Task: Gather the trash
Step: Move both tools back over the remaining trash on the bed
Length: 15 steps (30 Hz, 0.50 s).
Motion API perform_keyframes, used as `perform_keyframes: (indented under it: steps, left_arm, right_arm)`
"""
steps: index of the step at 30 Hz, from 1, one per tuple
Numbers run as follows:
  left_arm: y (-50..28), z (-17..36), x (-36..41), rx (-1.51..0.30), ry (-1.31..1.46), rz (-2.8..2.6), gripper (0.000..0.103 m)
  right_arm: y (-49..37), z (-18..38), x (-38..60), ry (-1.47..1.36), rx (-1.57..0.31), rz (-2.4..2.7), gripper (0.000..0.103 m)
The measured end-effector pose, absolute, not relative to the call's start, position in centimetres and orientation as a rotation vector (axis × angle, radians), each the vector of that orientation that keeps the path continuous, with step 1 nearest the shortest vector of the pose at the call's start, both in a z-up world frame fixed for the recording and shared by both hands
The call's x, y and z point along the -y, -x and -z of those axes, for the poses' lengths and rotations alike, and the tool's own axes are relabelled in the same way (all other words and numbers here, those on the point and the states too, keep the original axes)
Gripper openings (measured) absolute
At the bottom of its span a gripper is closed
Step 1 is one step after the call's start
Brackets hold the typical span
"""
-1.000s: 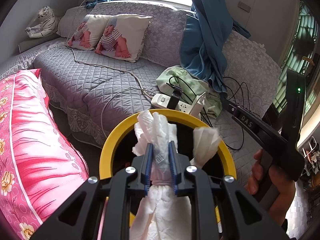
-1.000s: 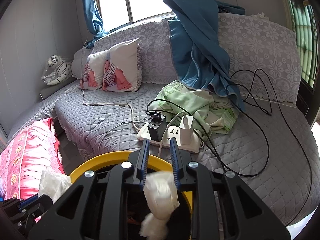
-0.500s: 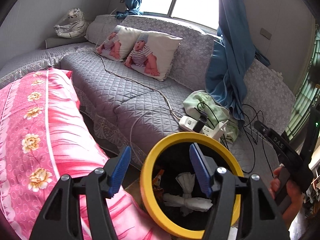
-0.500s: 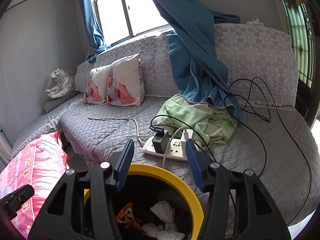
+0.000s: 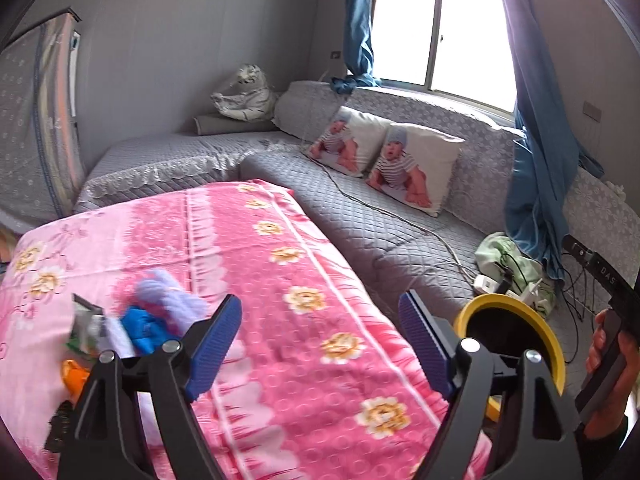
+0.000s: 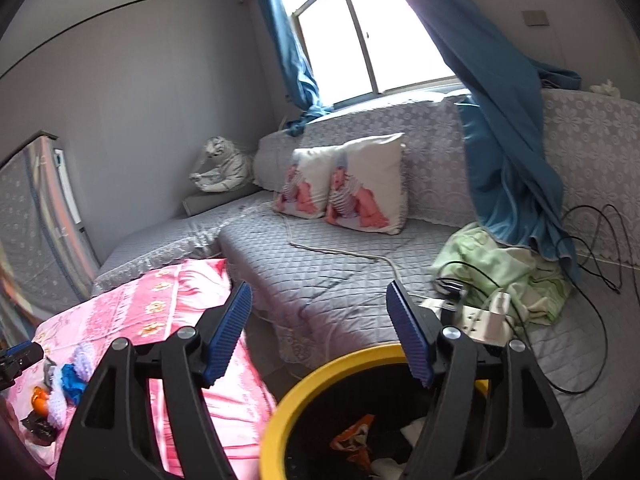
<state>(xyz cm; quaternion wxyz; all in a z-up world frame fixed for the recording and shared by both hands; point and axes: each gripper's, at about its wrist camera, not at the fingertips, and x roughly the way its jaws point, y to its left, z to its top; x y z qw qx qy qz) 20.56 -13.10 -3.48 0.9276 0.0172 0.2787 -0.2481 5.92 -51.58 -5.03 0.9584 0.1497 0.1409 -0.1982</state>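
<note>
A yellow-rimmed black bin [image 6: 320,376] stands by the sofa; an orange wrapper [image 6: 354,438] and white tissue [image 6: 412,430] lie inside. It also shows in the left wrist view [image 5: 516,312]. My right gripper [image 6: 318,334] is open and empty above the bin's rim. My left gripper [image 5: 320,346] is open and empty over the pink cloth [image 5: 280,280]. Loose items lie on the cloth at left: a purple fuzzy thing [image 5: 172,296], a blue thing [image 5: 144,330], a green wrapper [image 5: 84,326], an orange piece [image 5: 72,374].
A grey quilted sofa [image 6: 320,264] carries two baby-print cushions [image 6: 352,192], a green cloth [image 6: 500,268], a power strip [image 6: 476,320] with black cables and a plush tiger [image 6: 220,168]. Blue curtains hang by the window. The other hand-held gripper [image 5: 608,320] shows at right.
Both grippers opened and dropped their white tissues into the bin. The left gripper then swung left over the pink cloth; the right one lifted and turned slightly left.
</note>
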Motion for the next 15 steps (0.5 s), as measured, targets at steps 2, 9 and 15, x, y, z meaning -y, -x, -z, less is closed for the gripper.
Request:
perform_keyframes:
  steps: [2, 9, 15]
  left_arm:
    - [-20.2, 2.9, 9.7, -0.547, -0.037, 0.446, 0.082]
    - [-17.8, 2.2, -0.8, -0.490, 0.013, 0.281, 0.095]
    - [-15.3, 3.4, -6.6, -0.492, 0.058, 0.252, 0.095]
  right_arm:
    - [-7.5, 4.5, 49.3, -0.279, -0.289, 0.310, 0.074]
    - [-13.1, 3.4, 40.4, -0.172, -0.290, 0.067, 0.092]
    - [-16.7, 3.8, 33.0, -0.106, -0.321, -0.089, 0.095]
